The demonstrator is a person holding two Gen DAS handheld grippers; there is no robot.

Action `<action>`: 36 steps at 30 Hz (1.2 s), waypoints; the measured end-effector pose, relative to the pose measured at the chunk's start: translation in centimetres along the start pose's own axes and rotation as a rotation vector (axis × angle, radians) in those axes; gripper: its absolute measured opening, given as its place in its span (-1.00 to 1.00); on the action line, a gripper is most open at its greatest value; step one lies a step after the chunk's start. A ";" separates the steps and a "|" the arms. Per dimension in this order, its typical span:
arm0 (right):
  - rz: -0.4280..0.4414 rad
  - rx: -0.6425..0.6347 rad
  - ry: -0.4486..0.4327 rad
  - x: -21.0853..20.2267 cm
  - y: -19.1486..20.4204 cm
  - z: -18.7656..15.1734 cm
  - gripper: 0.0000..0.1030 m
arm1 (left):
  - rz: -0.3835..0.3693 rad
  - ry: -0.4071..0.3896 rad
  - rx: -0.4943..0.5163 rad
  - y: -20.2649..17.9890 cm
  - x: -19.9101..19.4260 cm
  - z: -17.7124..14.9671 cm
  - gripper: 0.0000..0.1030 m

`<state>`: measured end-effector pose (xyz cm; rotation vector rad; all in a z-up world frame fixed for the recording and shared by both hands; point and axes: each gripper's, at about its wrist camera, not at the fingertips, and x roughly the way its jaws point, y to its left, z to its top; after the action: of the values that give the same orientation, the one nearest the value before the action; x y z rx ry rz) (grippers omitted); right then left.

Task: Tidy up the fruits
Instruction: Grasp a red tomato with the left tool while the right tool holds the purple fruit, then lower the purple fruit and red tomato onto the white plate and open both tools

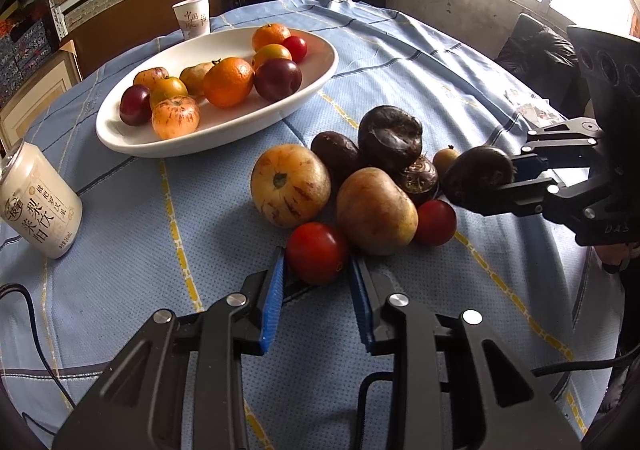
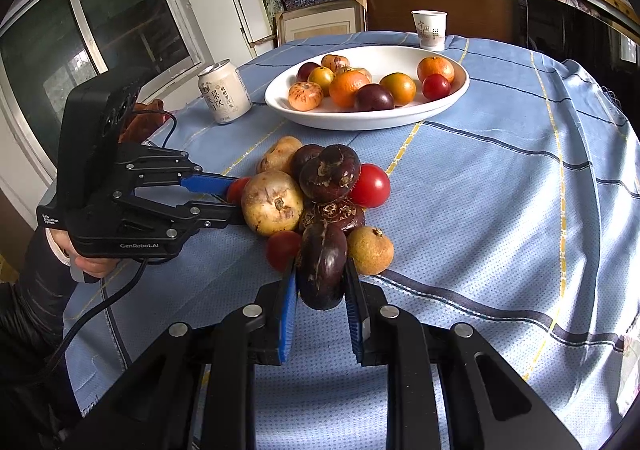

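Blue-padded left gripper [image 1: 317, 264] brackets a red tomato [image 1: 316, 252] at near edge of the loose pile; fingers look to touch both sides, grip not confirmed. Right gripper [image 2: 320, 284] pinches a dark water chestnut [image 2: 322, 268], clamped btwn both pads. White plate [image 2: 360, 121] w/ sorted fruit sits beyond the pile, apart from it. Step, by my judgement: pick phase, both hands. Next: lift clear w/o knocking neighbours, carry to plate, release gently.
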<state>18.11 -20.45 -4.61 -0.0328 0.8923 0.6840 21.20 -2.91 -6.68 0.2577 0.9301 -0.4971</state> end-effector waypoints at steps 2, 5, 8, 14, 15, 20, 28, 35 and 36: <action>0.006 0.001 -0.006 -0.1 0.0 0.0 -0.56 | 0.010 -0.008 0.000 -0.1 -0.3 0.0 -0.41; 0.036 0.017 -0.020 -0.3 -0.3 0.1 -0.57 | 0.017 -0.021 -0.015 0.2 -0.8 0.2 -0.41; 0.077 0.050 -0.022 -0.2 -1.0 0.3 -0.58 | 0.029 -0.032 -0.024 0.5 -1.2 0.2 -0.41; 0.079 0.036 -0.016 0.1 -0.7 0.3 -0.54 | 0.026 -0.027 -0.031 0.7 -1.2 0.0 -0.41; 0.076 0.033 -0.012 0.2 -0.6 0.4 -0.53 | 0.028 -0.026 -0.031 0.7 -1.2 0.0 -0.41; 0.036 0.036 0.012 1.1 -0.7 0.6 -0.54 | 0.029 -0.011 -0.041 0.9 -0.7 -0.1 -0.41; 0.107 0.098 -0.035 0.0 -1.4 1.0 -0.56 | 0.027 -0.039 -0.053 1.2 -1.9 0.2 -0.41; 0.151 0.166 -0.169 -1.6 -3.0 6.5 -0.56 | -0.005 -0.125 -0.126 3.9 -5.3 3.7 -0.41; 0.143 0.179 -0.181 -1.3 -3.3 7.5 -0.56 | 0.010 -0.138 -0.155 4.7 -5.4 4.9 -0.41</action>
<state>24.68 -21.52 0.28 0.2511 0.7834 0.7259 24.34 0.68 0.54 0.0861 0.8272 -0.4260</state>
